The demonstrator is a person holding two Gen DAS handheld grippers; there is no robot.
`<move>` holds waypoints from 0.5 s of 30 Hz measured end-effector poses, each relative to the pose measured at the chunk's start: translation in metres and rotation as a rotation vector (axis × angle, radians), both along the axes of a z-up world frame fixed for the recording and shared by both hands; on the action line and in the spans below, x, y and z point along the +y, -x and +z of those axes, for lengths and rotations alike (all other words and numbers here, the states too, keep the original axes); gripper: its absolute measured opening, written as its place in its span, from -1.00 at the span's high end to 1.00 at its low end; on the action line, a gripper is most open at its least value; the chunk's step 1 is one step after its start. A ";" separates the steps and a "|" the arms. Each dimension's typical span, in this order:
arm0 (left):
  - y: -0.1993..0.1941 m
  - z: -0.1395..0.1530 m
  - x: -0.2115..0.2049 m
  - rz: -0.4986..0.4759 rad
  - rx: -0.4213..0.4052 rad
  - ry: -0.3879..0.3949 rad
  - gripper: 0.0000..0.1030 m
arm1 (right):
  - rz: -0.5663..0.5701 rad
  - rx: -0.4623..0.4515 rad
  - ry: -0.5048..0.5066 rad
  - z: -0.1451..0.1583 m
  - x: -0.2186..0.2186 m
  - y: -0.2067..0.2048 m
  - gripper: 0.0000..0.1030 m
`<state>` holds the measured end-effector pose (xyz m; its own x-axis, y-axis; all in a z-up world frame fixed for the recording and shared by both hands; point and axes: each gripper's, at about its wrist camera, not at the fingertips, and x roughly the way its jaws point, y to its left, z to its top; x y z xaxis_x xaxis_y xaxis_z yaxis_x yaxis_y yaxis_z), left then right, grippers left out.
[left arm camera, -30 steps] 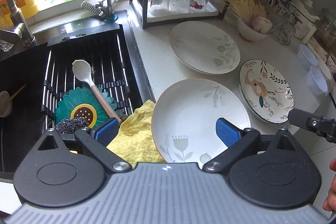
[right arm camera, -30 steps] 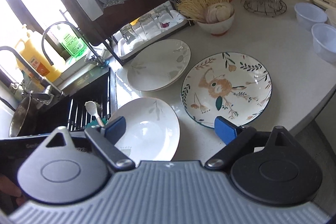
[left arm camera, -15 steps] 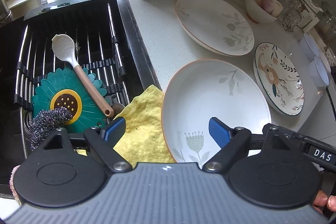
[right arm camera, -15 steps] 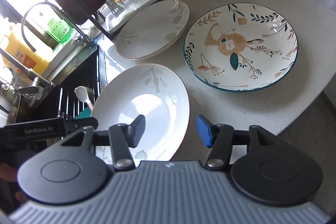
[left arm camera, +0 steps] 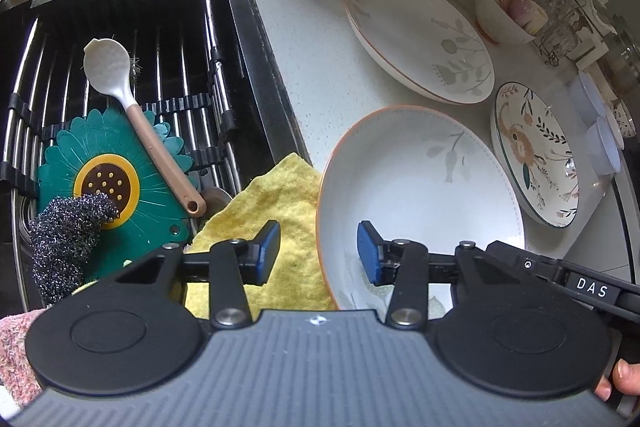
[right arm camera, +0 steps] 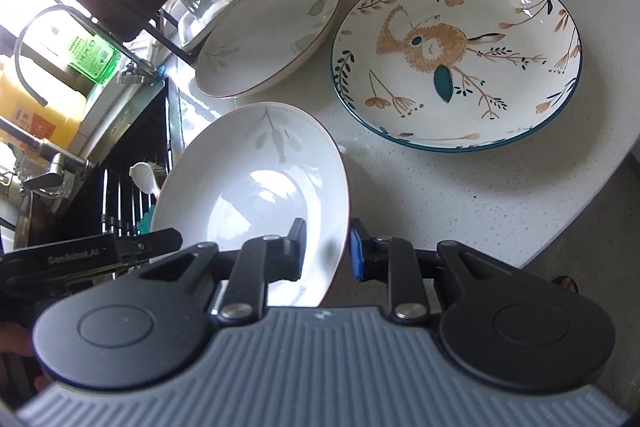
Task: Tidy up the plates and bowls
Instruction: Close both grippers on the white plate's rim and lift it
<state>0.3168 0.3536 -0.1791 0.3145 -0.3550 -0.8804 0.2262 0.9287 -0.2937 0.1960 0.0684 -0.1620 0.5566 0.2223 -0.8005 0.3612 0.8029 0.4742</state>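
Left wrist view: the left gripper (left arm camera: 318, 253) straddles the near plate's (left arm camera: 420, 195) left rim, jaws closing, pads not yet touching it. The plate sits on the counter (left arm camera: 320, 67), just beside a yellow cloth (left arm camera: 280, 203) at the sink (left arm camera: 132, 87) edge.

Right wrist view: the right gripper (right arm camera: 326, 251) straddles the same plate's (right arm camera: 256, 183) right rim, jaws closing, a narrow gap remaining. A second white plate (right arm camera: 272, 31) and a rabbit plate (right arm camera: 456, 55) lie beyond.
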 end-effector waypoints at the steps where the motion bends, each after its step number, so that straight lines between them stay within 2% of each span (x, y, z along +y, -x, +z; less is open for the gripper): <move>1: 0.000 -0.001 0.000 0.000 0.001 0.001 0.12 | -0.009 0.000 -0.009 -0.001 -0.001 0.000 0.53; 5: 0.000 -0.006 0.000 0.010 0.006 0.006 0.31 | -0.020 0.008 -0.006 -0.003 -0.003 0.001 0.73; 15: 0.003 -0.010 -0.005 -0.003 0.001 0.028 0.56 | 0.003 -0.021 0.001 -0.005 -0.003 0.001 0.76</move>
